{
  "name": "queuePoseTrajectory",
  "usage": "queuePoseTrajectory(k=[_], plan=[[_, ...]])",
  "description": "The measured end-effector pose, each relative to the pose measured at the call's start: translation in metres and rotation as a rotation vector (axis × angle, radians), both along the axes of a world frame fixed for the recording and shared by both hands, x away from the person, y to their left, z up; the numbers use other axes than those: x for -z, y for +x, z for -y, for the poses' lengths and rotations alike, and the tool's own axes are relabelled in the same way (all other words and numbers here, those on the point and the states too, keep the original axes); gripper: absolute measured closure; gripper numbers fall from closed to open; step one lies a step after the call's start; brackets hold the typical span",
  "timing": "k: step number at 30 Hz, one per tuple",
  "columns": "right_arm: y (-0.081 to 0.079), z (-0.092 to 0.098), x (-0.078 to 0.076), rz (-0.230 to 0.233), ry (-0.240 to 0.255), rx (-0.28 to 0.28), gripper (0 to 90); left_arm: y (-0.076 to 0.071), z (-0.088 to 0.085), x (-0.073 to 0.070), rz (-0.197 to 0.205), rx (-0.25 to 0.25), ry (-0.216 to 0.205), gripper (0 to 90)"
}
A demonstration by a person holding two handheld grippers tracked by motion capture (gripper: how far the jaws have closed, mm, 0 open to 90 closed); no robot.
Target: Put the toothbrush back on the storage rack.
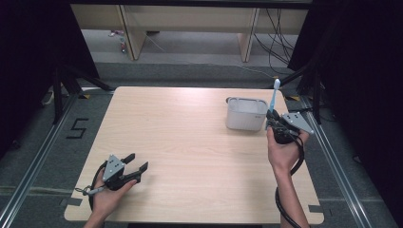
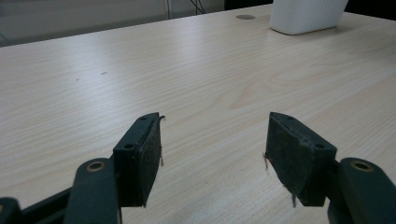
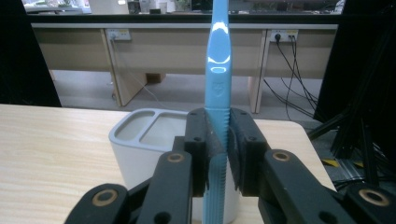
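A light blue toothbrush [image 3: 218,70] stands upright with my right gripper [image 3: 219,140] shut on its ribbed handle. In the high view the right gripper [image 1: 274,124] holds the toothbrush [image 1: 274,97] just to the right of a white holder [image 1: 245,114], brush head up. The white holder [image 3: 140,140] has two compartments and sits directly behind the jaws. My left gripper [image 1: 135,164] rests near the table's front left corner, held in a hand, jaws apart. Its pads [image 2: 147,154] stand wide over bare wood, with nothing between them.
The light wooden table [image 1: 190,142] carries the holder [image 2: 306,14] at its far right. Black stand legs [image 1: 309,80] rise off the far right corner. Desks and cables lie beyond the table's far edge.
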State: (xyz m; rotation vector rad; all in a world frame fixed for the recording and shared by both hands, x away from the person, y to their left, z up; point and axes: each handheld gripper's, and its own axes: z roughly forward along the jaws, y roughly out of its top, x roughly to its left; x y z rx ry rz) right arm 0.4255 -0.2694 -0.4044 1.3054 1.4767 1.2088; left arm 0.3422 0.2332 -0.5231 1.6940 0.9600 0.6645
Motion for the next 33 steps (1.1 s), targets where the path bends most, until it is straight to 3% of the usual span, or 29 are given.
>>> queuePoseTrajectory(k=[5,7,13,17,18,33], plan=[[0.006,-0.002,-0.002,-0.004,0.011,0.007,78.7,0.0,0.0,0.0,0.0,0.0,0.0,35.4],[0.01,-0.001,-0.004,0.012,-0.008,0.0,78.7,0.0,0.0,0.0,-0.001,0.0,0.001,35.4],[0.018,-0.004,-0.012,0.025,0.014,0.004,78.7,-0.001,0.0,-0.001,-0.008,-0.004,0.012,35.5],[0.023,-0.003,-0.014,0.025,-0.002,0.0,78.7,0.0,0.0,-0.001,-0.011,-0.004,0.013,35.6],[0.023,-0.004,-0.014,0.016,0.016,0.005,78.7,0.0,0.0,-0.001,-0.01,-0.004,0.013,35.5],[0.04,-0.004,-0.021,0.043,0.027,0.001,78.7,0.0,0.0,-0.001,-0.009,-0.007,0.014,35.7]])
